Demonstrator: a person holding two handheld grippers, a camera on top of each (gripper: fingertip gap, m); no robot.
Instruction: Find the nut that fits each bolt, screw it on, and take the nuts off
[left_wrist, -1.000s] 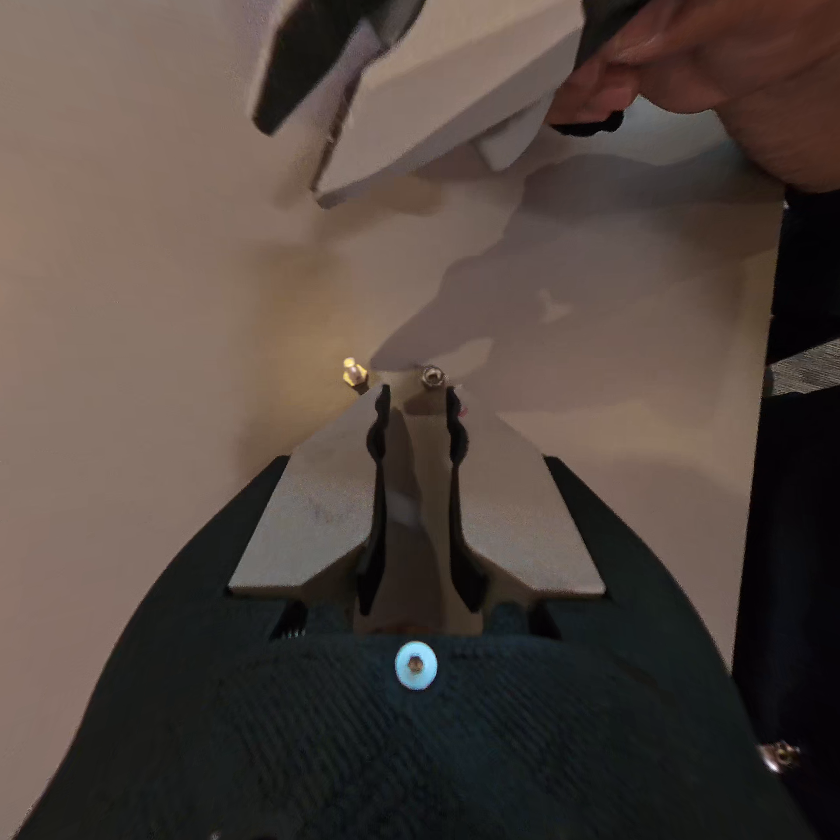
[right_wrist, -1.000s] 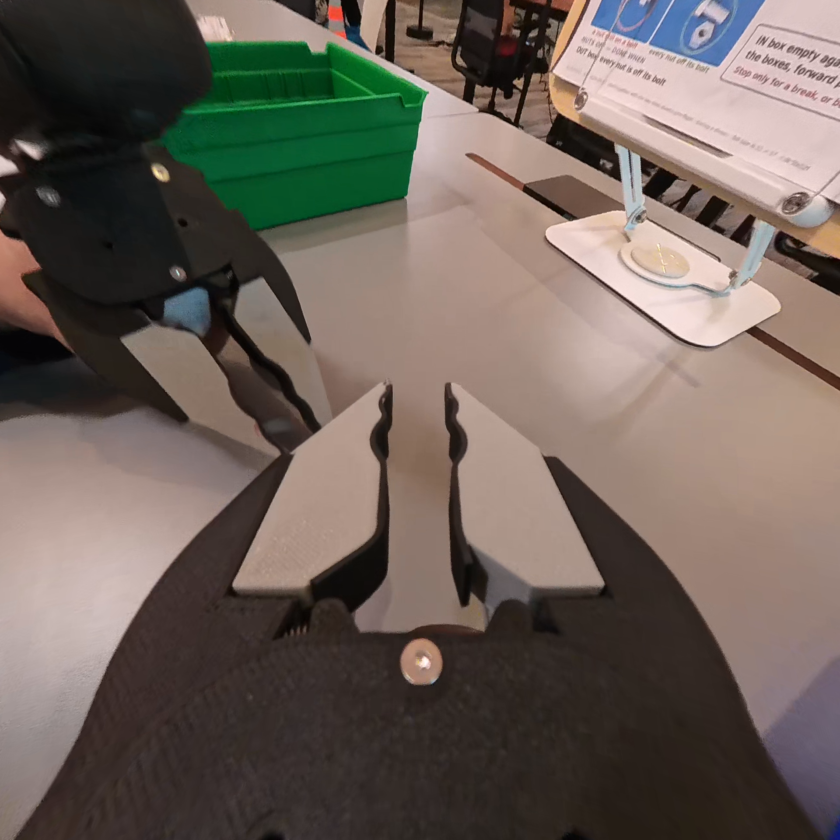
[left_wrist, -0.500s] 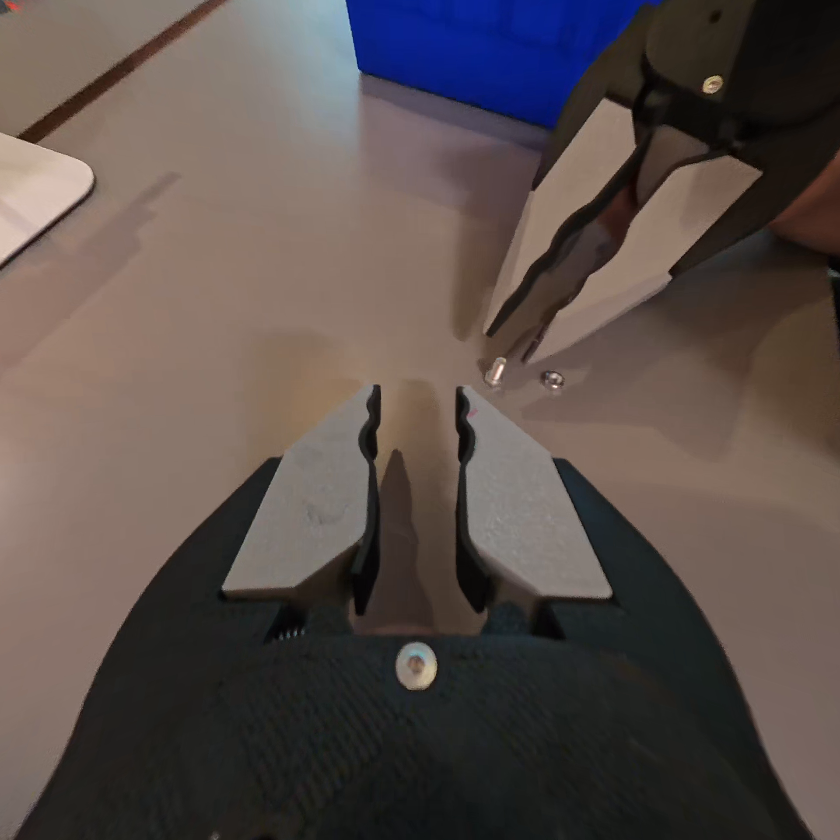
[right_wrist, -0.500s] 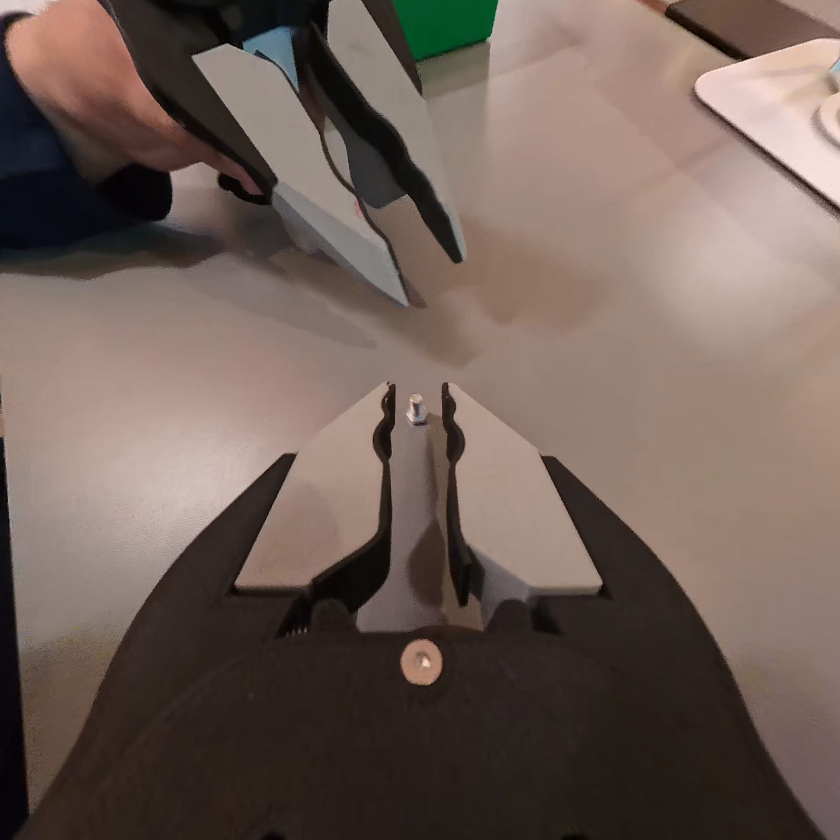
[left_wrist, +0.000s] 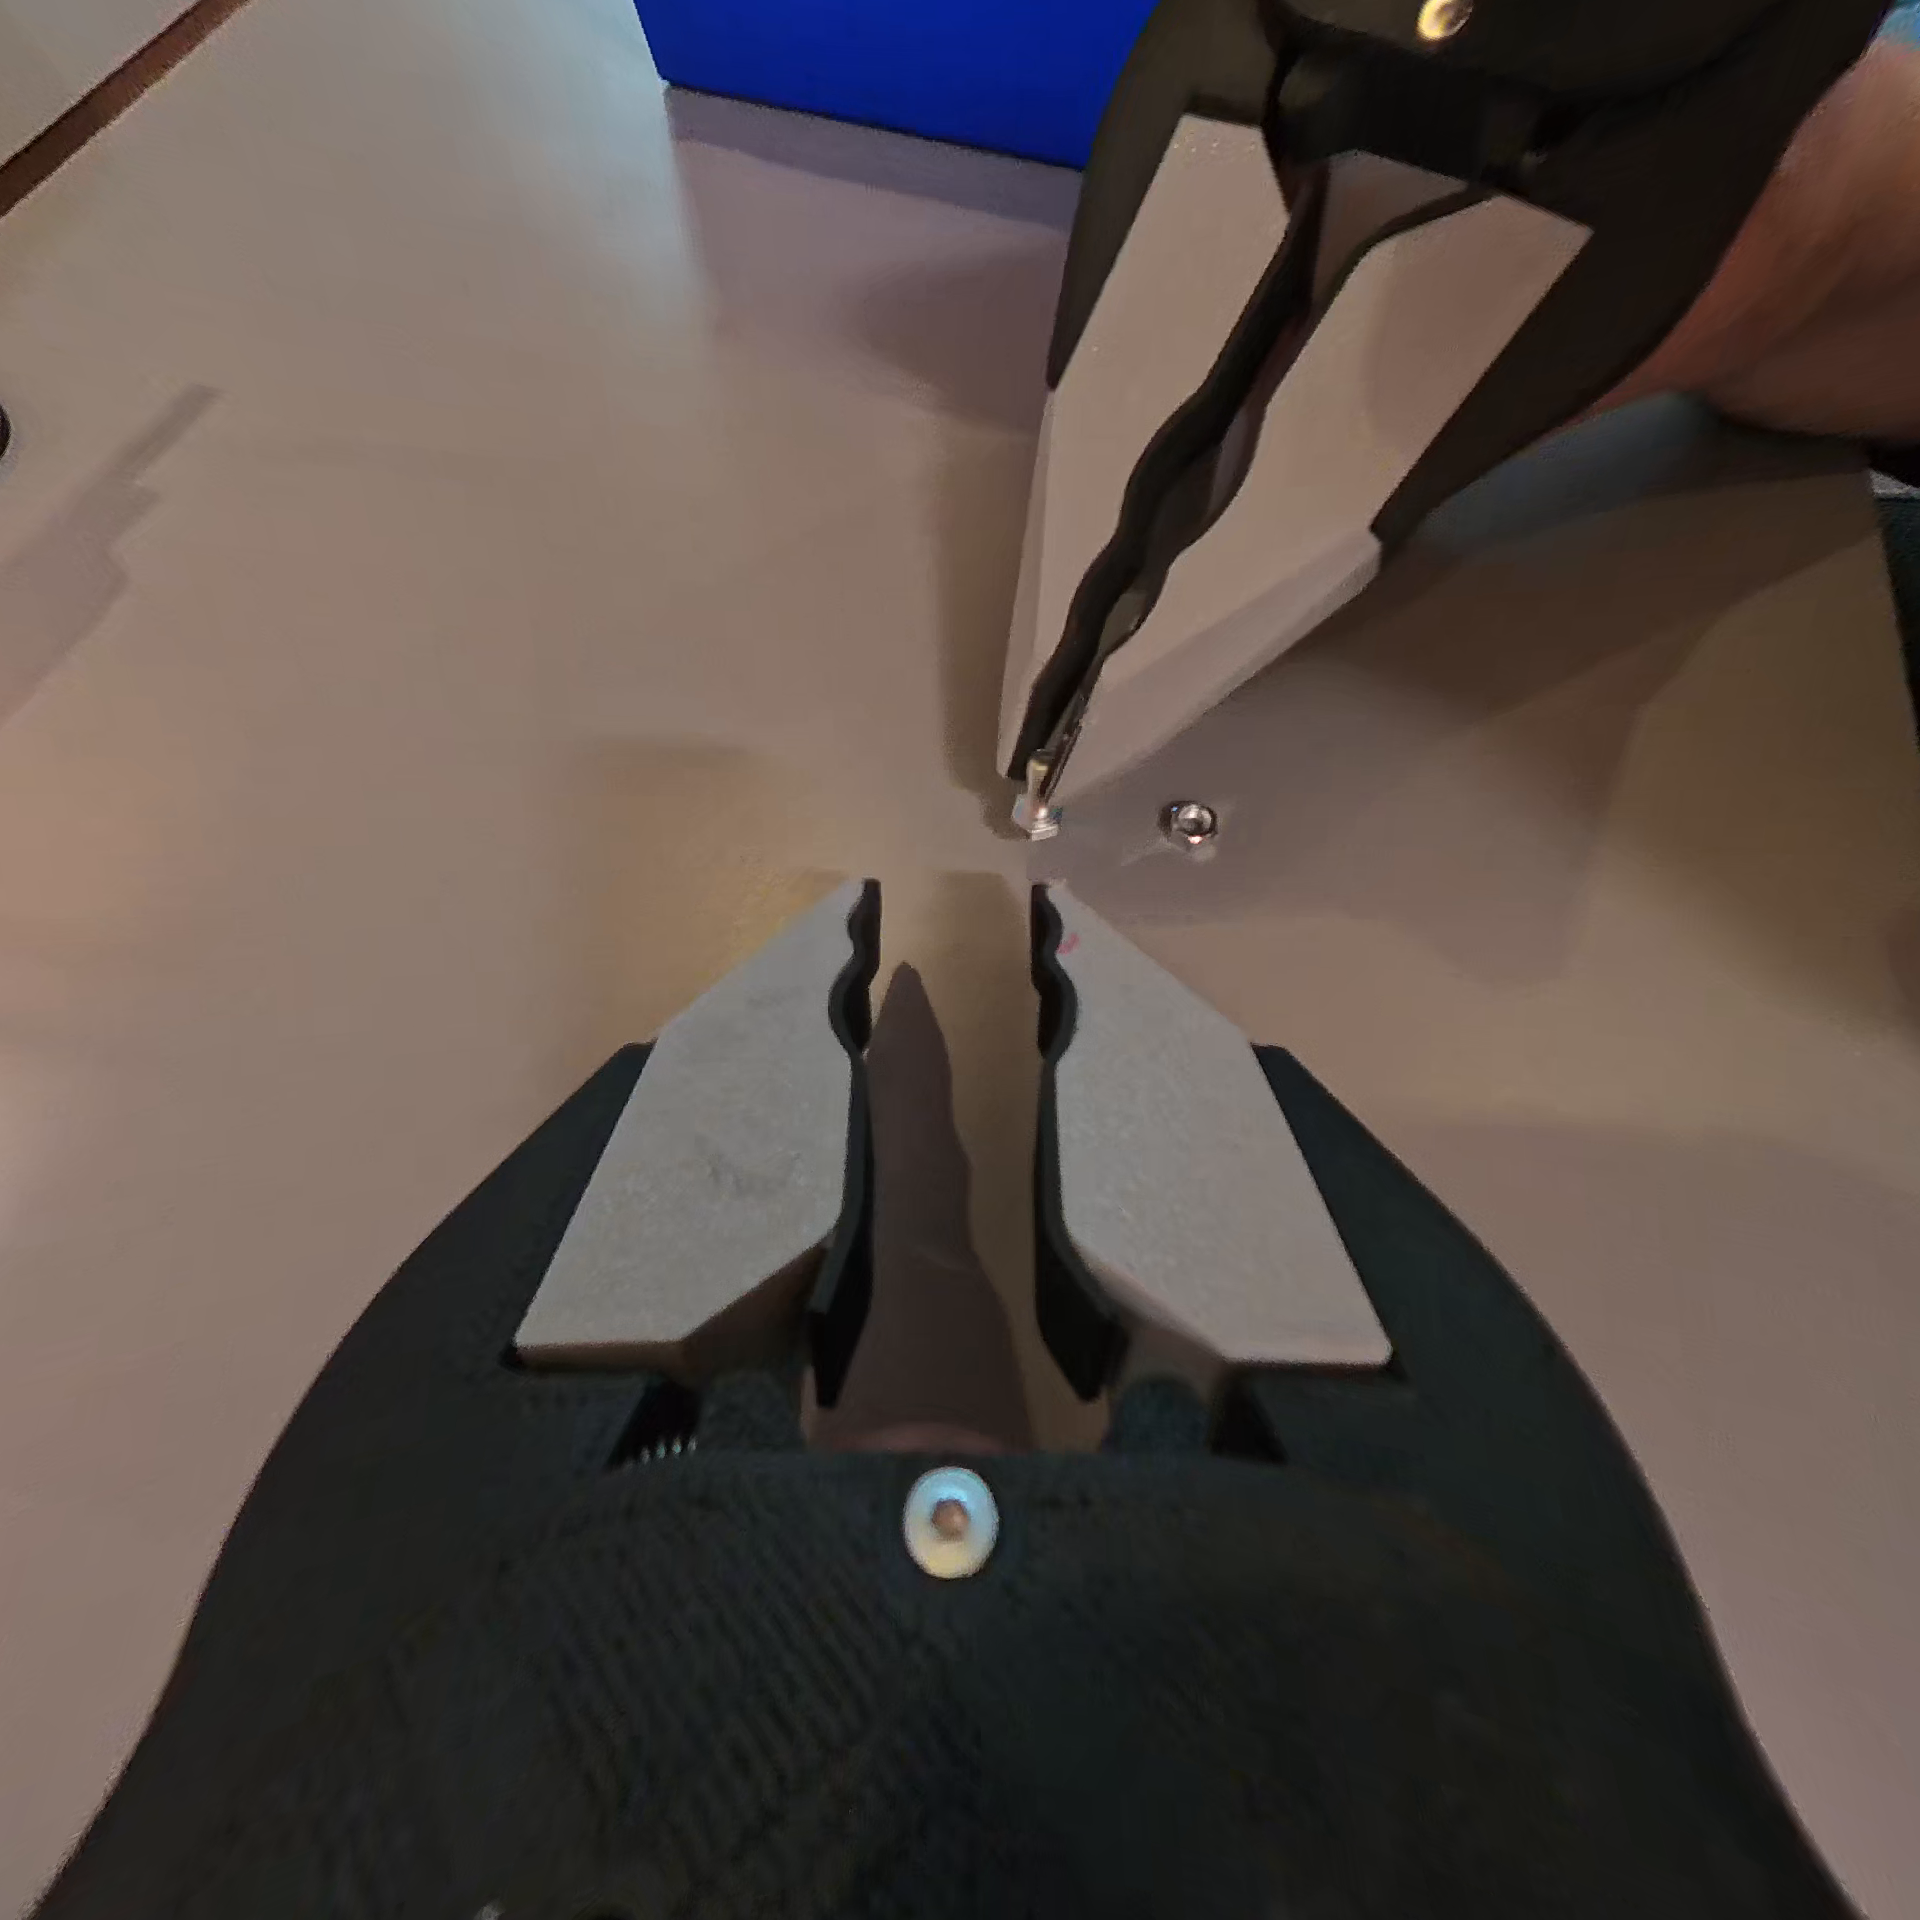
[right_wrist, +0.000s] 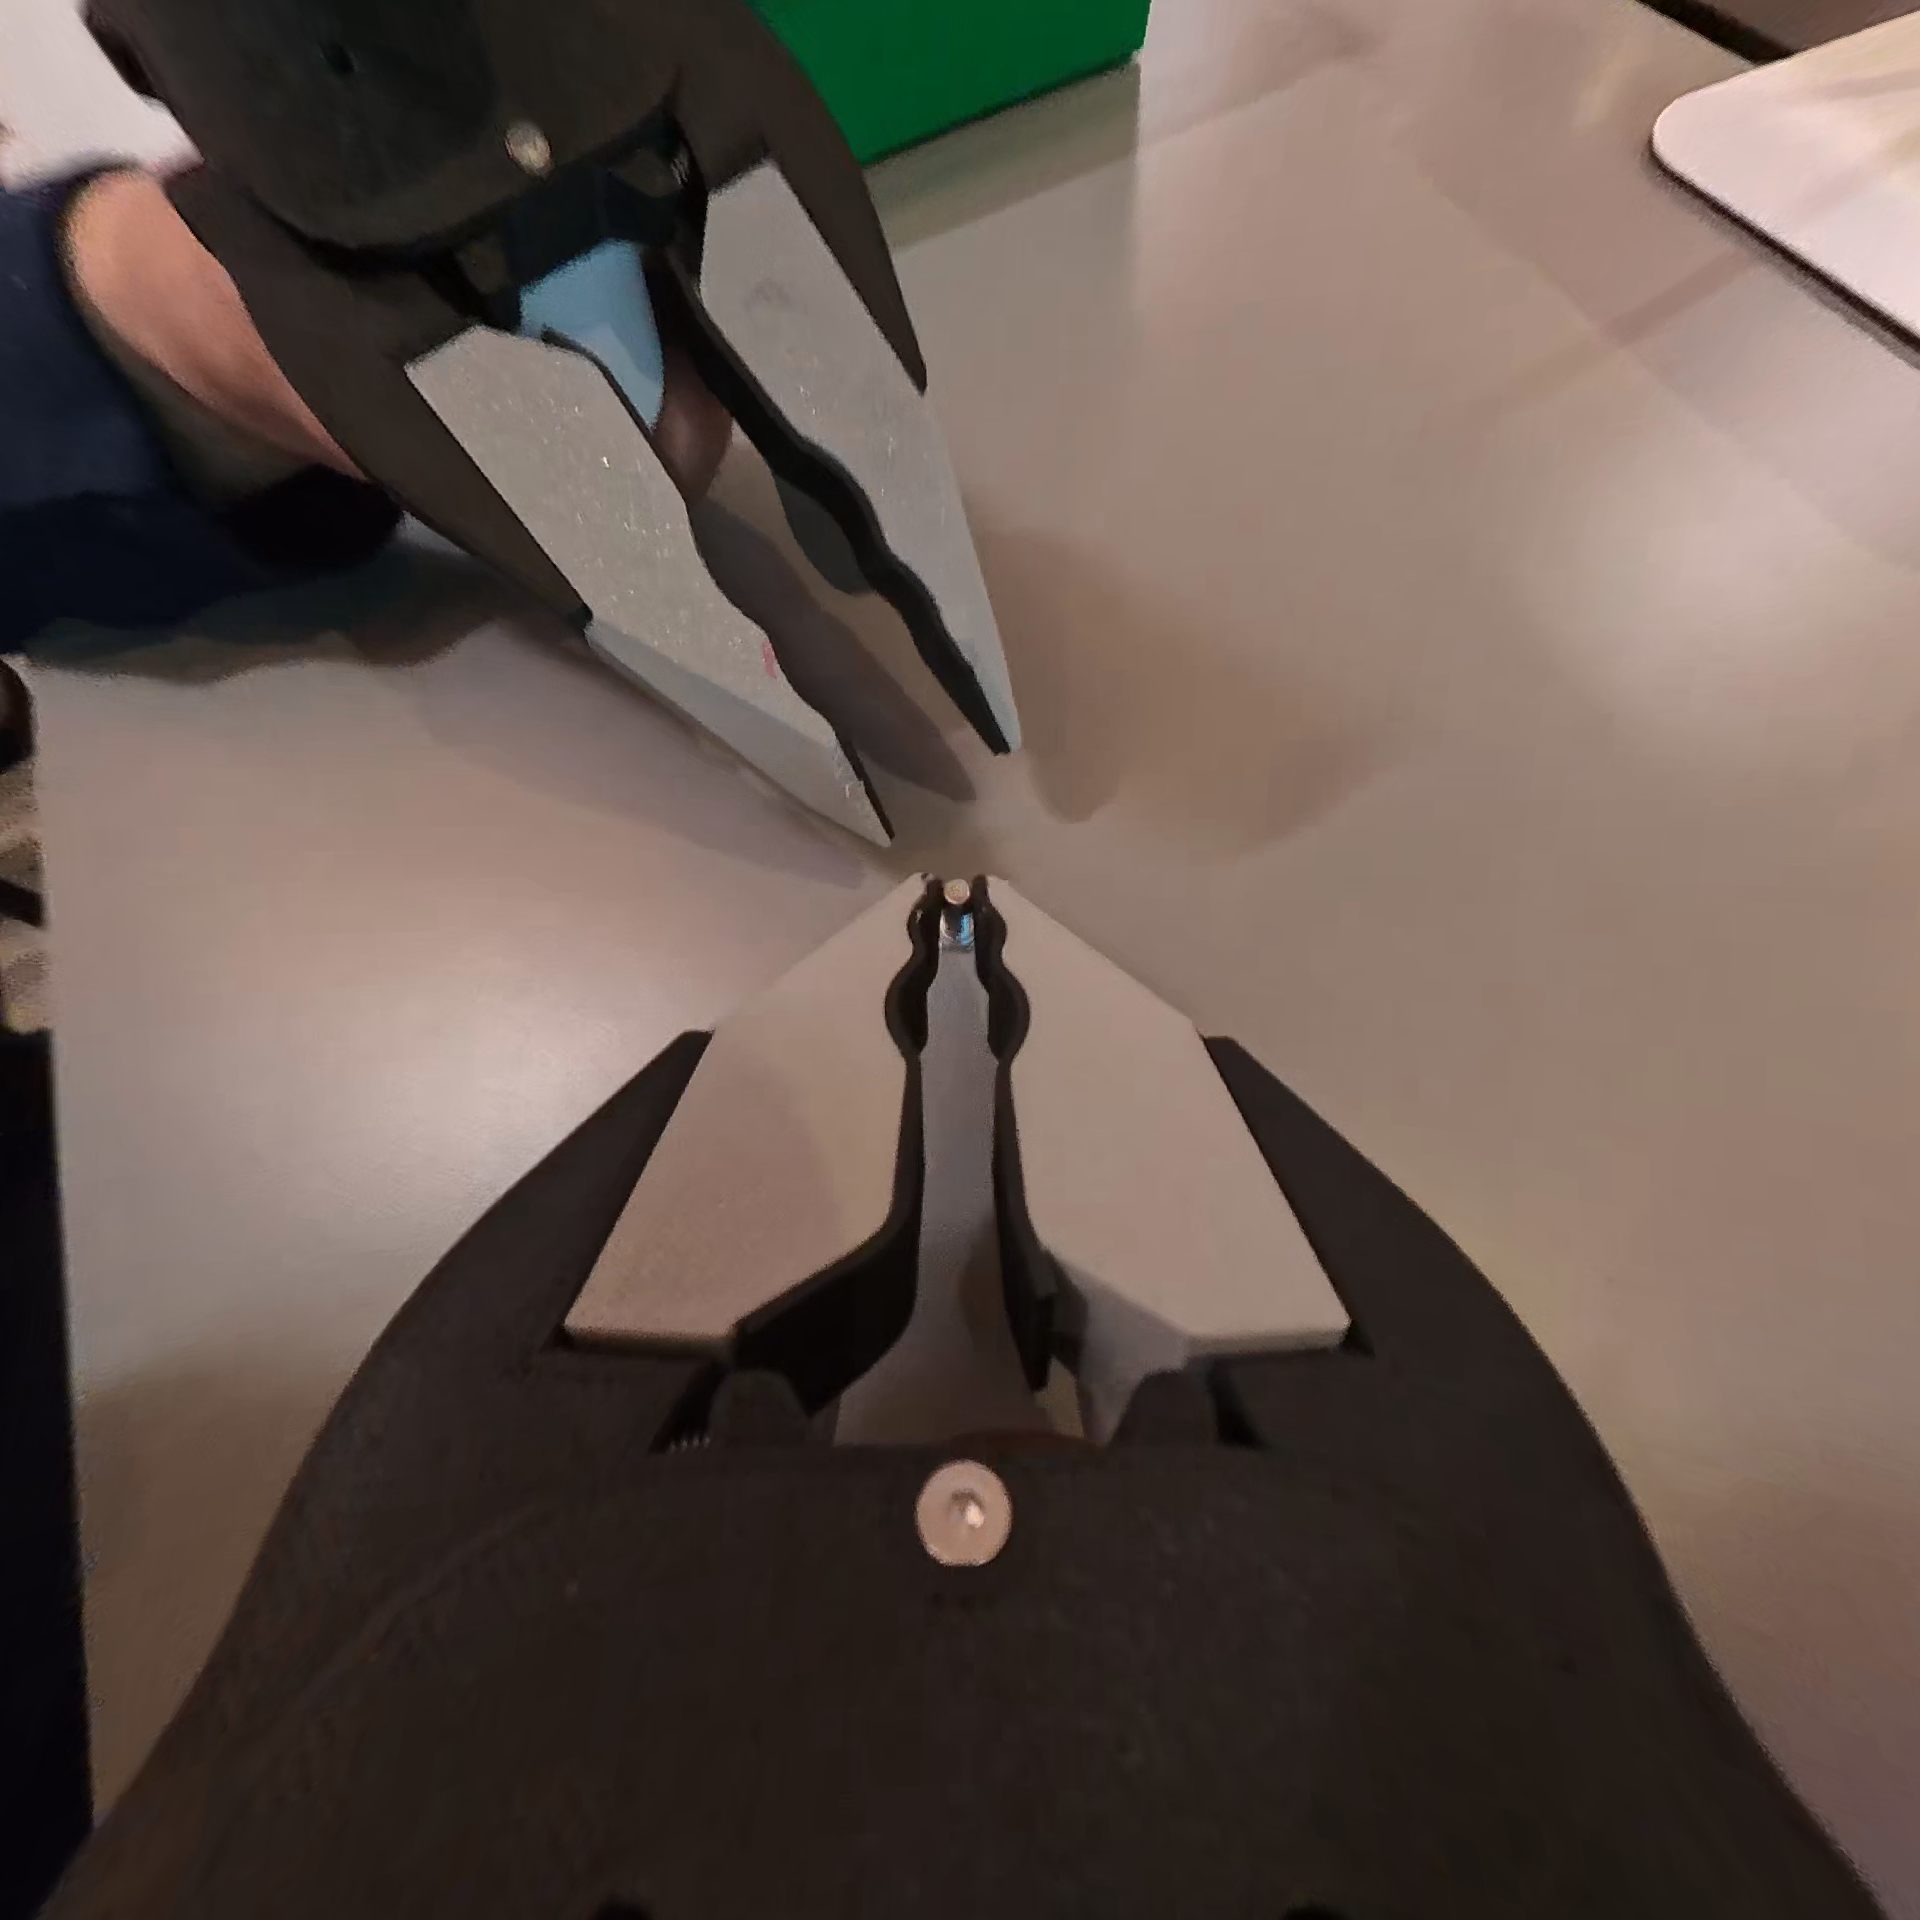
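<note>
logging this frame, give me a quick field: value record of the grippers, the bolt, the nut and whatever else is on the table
right gripper: shut on the bolt, tips down at the table
bolt: small, silver, pinched at the fingertips, lower end at the table surface
left gripper: open, empty, pointed toward the bolt
nut: loose on the table, beside the bolt, apart from both grippers
table: pale grey, smooth
blue bin: far edge, left wrist view
green bin: far edge, right wrist view
white stand base: table's right side
</note>
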